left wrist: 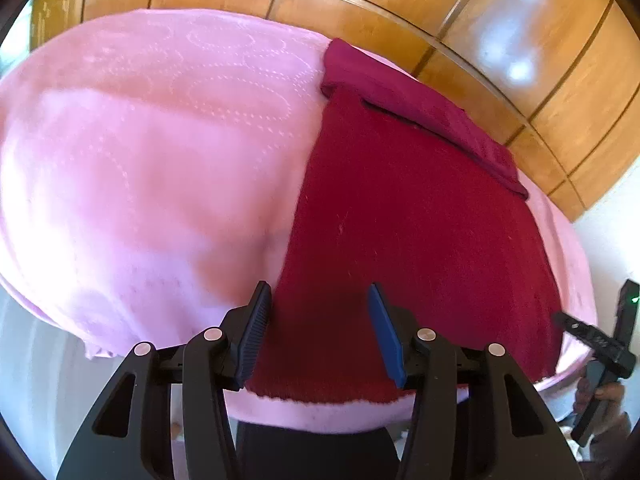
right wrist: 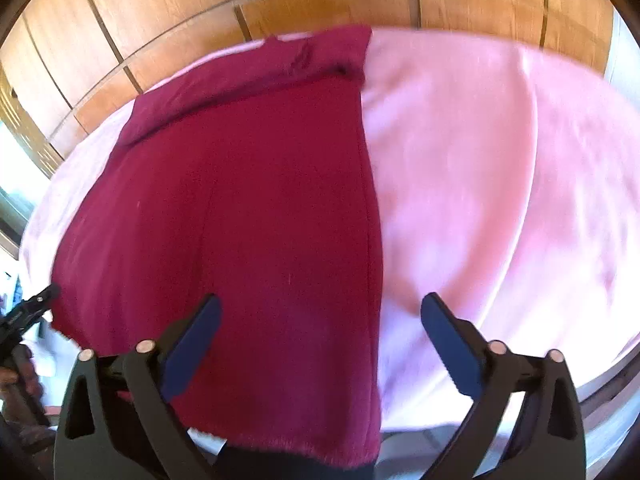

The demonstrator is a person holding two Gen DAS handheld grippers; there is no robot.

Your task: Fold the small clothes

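A dark red knitted garment [left wrist: 408, 224] lies flat on a pink blanket [left wrist: 152, 152], its far end folded over into a band [left wrist: 420, 108]. My left gripper [left wrist: 318, 304] is open and empty, hovering over the garment's near left corner. In the right wrist view the garment [right wrist: 240, 216] fills the left half. My right gripper [right wrist: 320, 316] is open and empty, above the garment's near right edge. The right gripper also shows at the left wrist view's right edge [left wrist: 592, 336], and the left gripper at the right wrist view's left edge [right wrist: 28, 308].
The pink blanket [right wrist: 500, 184] covers a table or bed whose near edge [left wrist: 320, 412] drops off just below the garment's hem. Wooden panelled cabinets [left wrist: 500, 40] stand behind it and show in the right wrist view [right wrist: 160, 12].
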